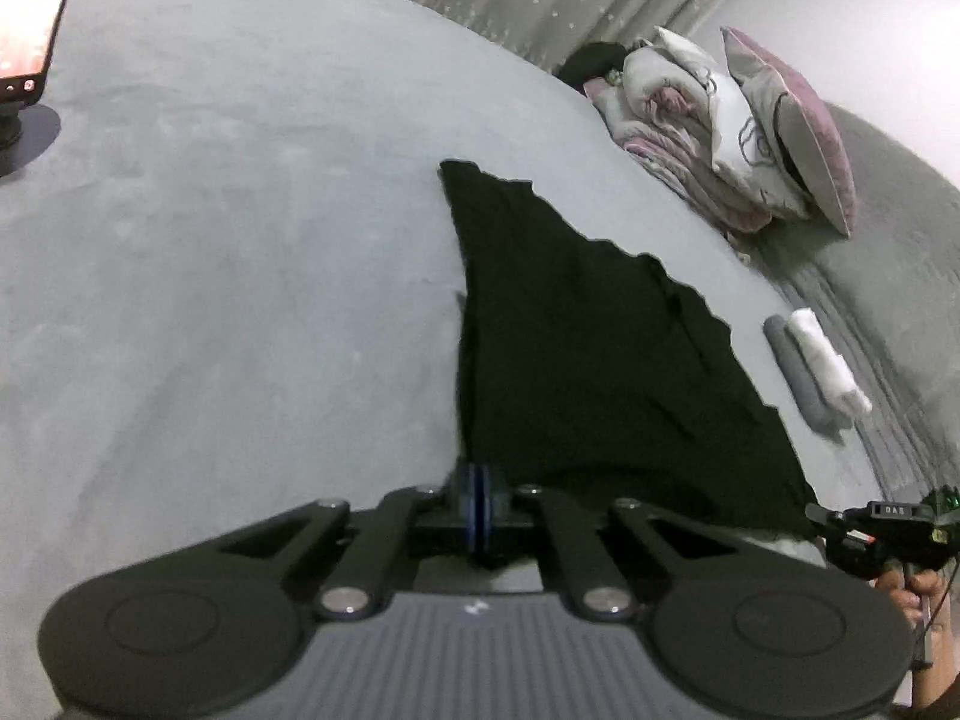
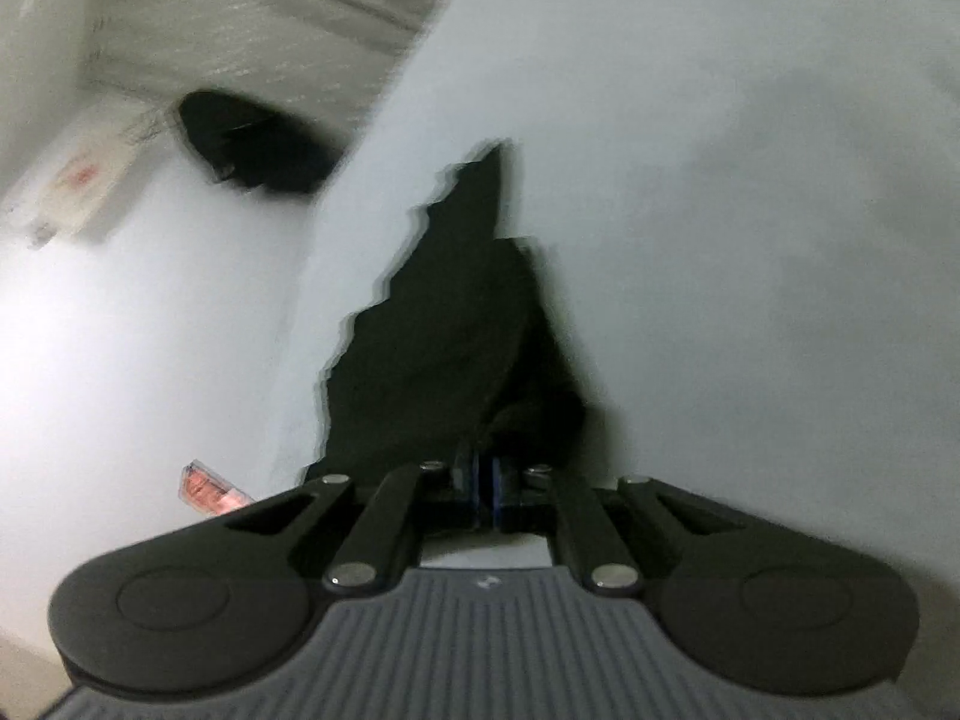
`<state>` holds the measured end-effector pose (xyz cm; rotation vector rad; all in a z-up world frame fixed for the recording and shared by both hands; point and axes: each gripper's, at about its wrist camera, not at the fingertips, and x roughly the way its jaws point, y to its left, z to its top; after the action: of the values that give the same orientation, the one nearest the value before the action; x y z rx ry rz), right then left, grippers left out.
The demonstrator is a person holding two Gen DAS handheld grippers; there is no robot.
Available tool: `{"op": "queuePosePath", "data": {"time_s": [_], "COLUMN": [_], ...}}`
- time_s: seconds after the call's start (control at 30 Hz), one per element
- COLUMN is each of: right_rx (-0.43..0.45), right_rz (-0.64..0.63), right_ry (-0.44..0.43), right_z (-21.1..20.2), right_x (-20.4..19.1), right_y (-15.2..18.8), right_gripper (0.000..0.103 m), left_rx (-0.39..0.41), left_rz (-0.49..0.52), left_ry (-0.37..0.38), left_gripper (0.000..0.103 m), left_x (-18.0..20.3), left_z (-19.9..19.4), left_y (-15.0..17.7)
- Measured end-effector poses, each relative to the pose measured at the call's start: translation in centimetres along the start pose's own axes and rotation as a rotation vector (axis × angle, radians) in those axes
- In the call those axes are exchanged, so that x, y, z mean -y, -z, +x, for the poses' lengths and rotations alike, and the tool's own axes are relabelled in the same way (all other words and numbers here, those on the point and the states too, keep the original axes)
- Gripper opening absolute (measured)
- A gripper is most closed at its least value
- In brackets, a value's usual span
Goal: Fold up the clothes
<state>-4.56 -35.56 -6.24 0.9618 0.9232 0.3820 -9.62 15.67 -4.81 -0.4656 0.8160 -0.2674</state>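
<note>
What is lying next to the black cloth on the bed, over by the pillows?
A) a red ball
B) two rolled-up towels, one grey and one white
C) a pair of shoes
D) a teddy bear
B: in the left wrist view, a grey roll and a white roll lie side by side on the bed, beyond the black cloth.

A matt black cloth garment point(image 1: 588, 360) is seen at centre, soft and slightly creased. Beneath it, the bed sheet point(image 1: 240, 240) is shown as a pale grey fabric with a faintly napped, dull finish. At lower centre, the left tongs point(image 1: 480, 498) are made of matt black plastic, with shiny metal pivot pins and a ribbed grey body. Satin-sheened cushions point(image 1: 780, 126) are glimpsed upper right. A glossy phone screen point(image 1: 30, 18) is caught upper left.
</note>
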Motion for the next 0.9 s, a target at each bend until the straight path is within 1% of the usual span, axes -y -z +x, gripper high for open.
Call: {"op": "queuePosePath", "data": {"time_s": [0.03,0.07,0.1,0.13,0.17,0.2,0.23,0.27,0.3,0.4,0.47,0.57,0.6,0.67,0.7,0.73,0.77,0.8,0.83,0.9], "right_rx": [-0.009,-0.012,-0.011,-0.009,-0.006,-0.004,-0.001,0.002,0.018,0.098,0.133,0.142,0.134,0.116,0.107,0.1,0.095,0.09,0.086,0.074], "right_rz": [0.023,0.023,0.013,-0.013,-0.049,-0.085,-0.121,-0.157,-0.196,-0.311,-0.346,-0.367,-0.377,-0.392,-0.399,-0.406,-0.396,-0.375,-0.354,-0.247], "right_ry": [-0.005,-0.014,-0.016,-0.005,0.013,0.03,0.048,0.066,0.091,0.177,0.193,0.19,0.192,0.212,0.224,0.237,0.227,0.201,0.176,0.048], "right_z": [0.2,0.1,0.0,-0.3,-0.8,-1.3,-1.7,-2.2,-2.7,-3.9,-3.7,-2.7,-2.1,-0.9,-0.3,0.2,0.4,0.5,0.6,0.0], "right_x": [0.6,0.7,0.5,0.0,-0.7,-1.4,-2.0,-2.7,-3.3,-4.9,-5.4,-5.6,-5.8,-5.8,-5.8,-5.8,-5.6,-5.4,-5.2,-4.1], "right_y": [-0.1,0.0,0.0,0.2,0.3,0.5,0.7,0.9,1.1,1.9,2.2,2.3,2.2,2.4,2.4,2.5,2.5,2.3,2.2,1.4], "right_gripper": [0.003,0.003,0.008,0.014,0.015,0.02,0.034,0.044,0.05,0.05,0.05,0.048,0.045,0.043,0.039,0.027,0.02,0.011,0.009,0.007], "left_rx": [-0.004,-0.002,-0.003,-0.005,-0.007,-0.002,0.009,0.016,0.023,0.044,0.05,0.054,0.05,0.037,0.03,0.029,0.027,0.026,0.024,0.021], "left_rz": [0.009,0.026,0.029,0.033,0.031,0.026,0.024,0.026,0.027,0.008,-0.011,-0.009,-0.002,0.007,0.013,0.021,0.028,0.028,0.028,0.027], "left_ry": [0.001,0.003,0.014,0.025,0.044,0.057,0.064,0.062,0.056,0.047,0.049,0.047,0.047,0.049,0.048,0.042,0.037,0.036,0.035,0.034], "left_gripper": [0.003,0.007,0.009,0.017,0.028,0.033,0.04,0.043,0.043,0.045,0.045,0.043,0.043,0.042,0.042,0.039,0.036,0.033,0.03,0.024], "left_x": [0.1,0.2,0.2,0.3,0.2,0.3,0.3,0.3,0.4,0.2,0.1,0.3,0.5,0.7,0.9,1.0,1.1,1.1,1.0,0.9], "left_z": [0.1,0.0,-0.1,-0.1,-0.2,-0.4,-0.6,-0.7,-0.8,-0.8,-0.5,-0.1,0.1,0.5,0.8,0.9,1.0,1.0,1.0,1.1], "left_y": [0.1,0.0,0.0,-0.1,-0.2,-0.4,-0.4,-0.5,-0.7,-1.0,-1.3,-1.6,-1.6,-1.5,-1.4,-1.3,-1.3,-1.3,-1.3,-1.4]}}
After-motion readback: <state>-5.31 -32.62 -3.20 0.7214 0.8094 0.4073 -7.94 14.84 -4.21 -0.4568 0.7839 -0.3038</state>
